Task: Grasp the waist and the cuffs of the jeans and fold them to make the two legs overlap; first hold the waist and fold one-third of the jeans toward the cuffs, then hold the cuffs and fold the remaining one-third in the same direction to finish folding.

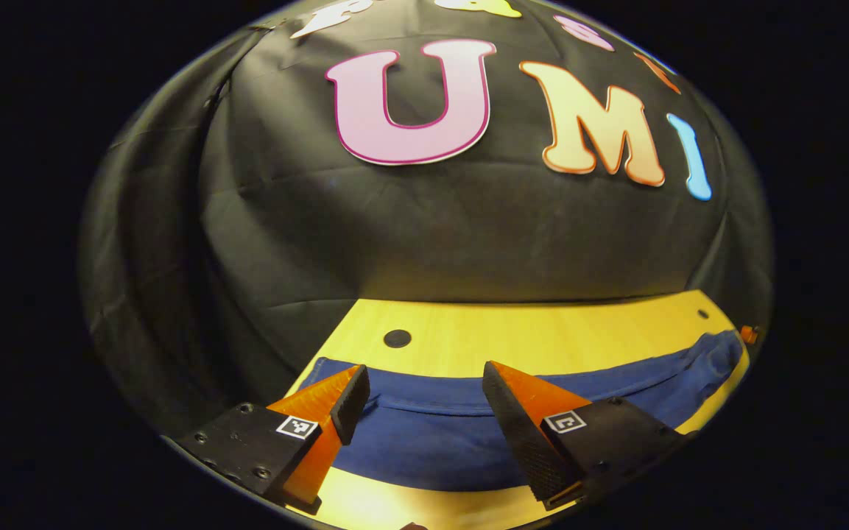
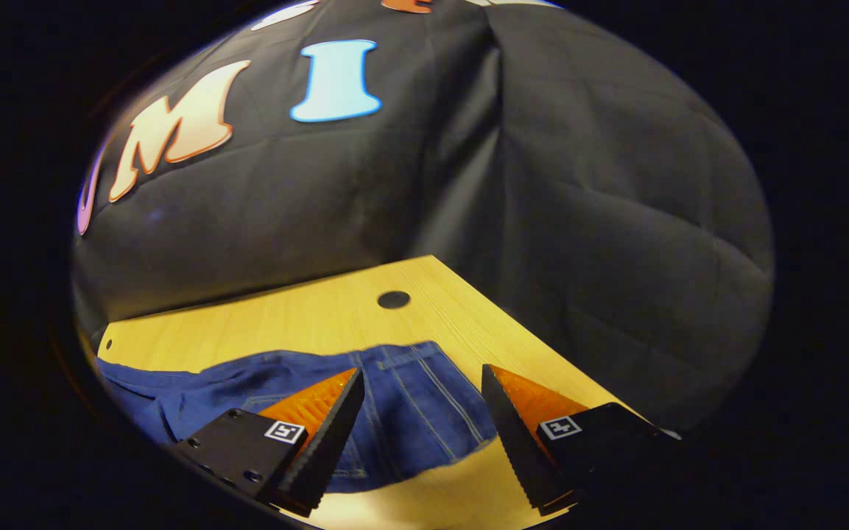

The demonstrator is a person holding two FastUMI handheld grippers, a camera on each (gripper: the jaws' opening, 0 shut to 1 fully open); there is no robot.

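the jeans (image 1: 424,434) lie flat on the tabletop (image 1: 512,335), stretched across it as a long blue band. in the left gripper view the band runs from the left side of the wood to the far right, where its end (image 1: 719,353) sits near the tabletop's edge. in the right gripper view the stitched part with seams and what looks like a waistband (image 2: 409,361) lies just ahead of the fingers, so that end is probably the waist, though i cannot be sure.

judging by how the cloth lies, the folding is at or near its start. whether the two legs already overlap cannot be told from here. no third has been folded over, so both folds toward the cuffs are left to do.

the left gripper (image 1: 420,394) hangs over the jeans with its jaws wide apart and nothing between them. the right gripper (image 2: 424,397) is likewise spread wide over the stitched end, holding nothing, and whether its fingers touch the cloth is unclear.

counted: one pair of jeans, two grippers, one tabletop. the wood has round dark holes, one (image 1: 397,338) near the left gripper and one (image 2: 393,299) ahead of the right. behind it all hangs the black cloth wall (image 2: 579,221).
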